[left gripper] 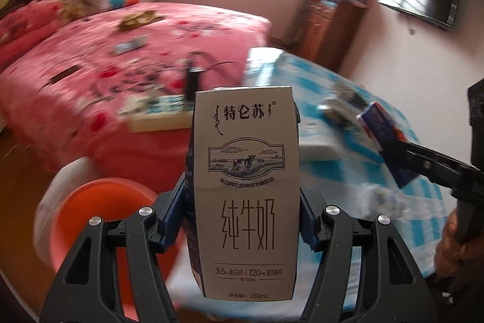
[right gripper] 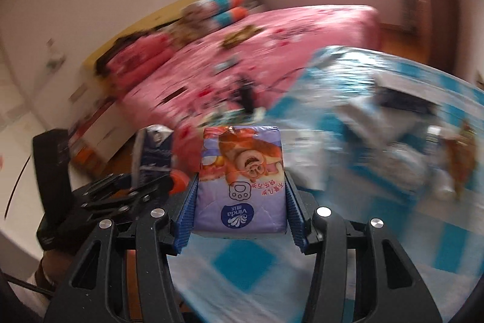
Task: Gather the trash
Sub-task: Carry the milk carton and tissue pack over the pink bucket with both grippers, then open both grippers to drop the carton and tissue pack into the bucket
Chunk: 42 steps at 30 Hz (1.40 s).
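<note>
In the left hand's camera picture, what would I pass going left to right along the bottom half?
Orange bin → milk carton pinched in the left gripper → crumpled clear bottle on the blue checked table → tissue pack in the right gripper → hand.

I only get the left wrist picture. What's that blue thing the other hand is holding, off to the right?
Observer: A purple tissue pack, labelled Vinda. The right wrist view shows its face.
Visitor: Is it gripped properly, or just balanced?
Observer: Gripped. The blue fingers press on its two sides.
Visitor: Anything else printed on it?
Observer: A brown cartoon animal, which appears upside down in that view.
</note>
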{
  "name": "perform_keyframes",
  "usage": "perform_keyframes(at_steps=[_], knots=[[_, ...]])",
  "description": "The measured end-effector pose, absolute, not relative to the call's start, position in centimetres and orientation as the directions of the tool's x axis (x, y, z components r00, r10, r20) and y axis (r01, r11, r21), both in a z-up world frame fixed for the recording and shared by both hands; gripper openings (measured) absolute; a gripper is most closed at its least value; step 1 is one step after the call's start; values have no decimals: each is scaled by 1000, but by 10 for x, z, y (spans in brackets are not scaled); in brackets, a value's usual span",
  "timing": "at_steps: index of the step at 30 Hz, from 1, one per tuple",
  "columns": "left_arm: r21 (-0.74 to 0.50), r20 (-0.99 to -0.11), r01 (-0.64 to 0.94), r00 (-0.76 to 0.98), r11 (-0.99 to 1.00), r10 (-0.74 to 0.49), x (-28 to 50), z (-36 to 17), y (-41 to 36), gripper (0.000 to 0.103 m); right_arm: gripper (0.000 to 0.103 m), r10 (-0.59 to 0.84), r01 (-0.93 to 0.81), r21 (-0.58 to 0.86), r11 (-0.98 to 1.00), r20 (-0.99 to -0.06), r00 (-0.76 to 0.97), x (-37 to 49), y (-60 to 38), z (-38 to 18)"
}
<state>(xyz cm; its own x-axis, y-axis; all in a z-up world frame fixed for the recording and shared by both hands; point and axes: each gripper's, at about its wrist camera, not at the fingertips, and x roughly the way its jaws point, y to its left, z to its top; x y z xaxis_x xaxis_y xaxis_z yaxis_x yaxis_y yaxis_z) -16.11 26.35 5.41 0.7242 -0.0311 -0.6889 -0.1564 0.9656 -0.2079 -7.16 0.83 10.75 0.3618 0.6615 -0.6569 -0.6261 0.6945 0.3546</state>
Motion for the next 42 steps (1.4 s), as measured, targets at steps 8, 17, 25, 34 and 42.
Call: perform_keyframes(at_steps=[8, 17, 25, 34, 42], knots=[[-174, -741, -378, 658, 910, 132, -196, 23, 340, 64, 53, 706, -771, 341, 537, -682, 190, -99, 108, 89], [-164, -803, -518, 565, 840, 192, -218, -20, 385, 64, 55, 690, -849, 323, 417, -721, 64, -128, 183, 57], [-88, -831, -624, 475, 776, 288, -228, -36, 403, 85, 87, 691, -835, 346, 429, -720, 57, -130, 189, 40], [-17, -806, -621, 472, 784, 357, -211, -15, 385, 89, 90, 684, -787, 304, 536, -703, 194, -125, 139, 54], [67, -760, -559, 508, 827, 405, -192, 10, 349, 89, 94, 671, -773, 255, 581, -688, 278, -130, 107, 61]])
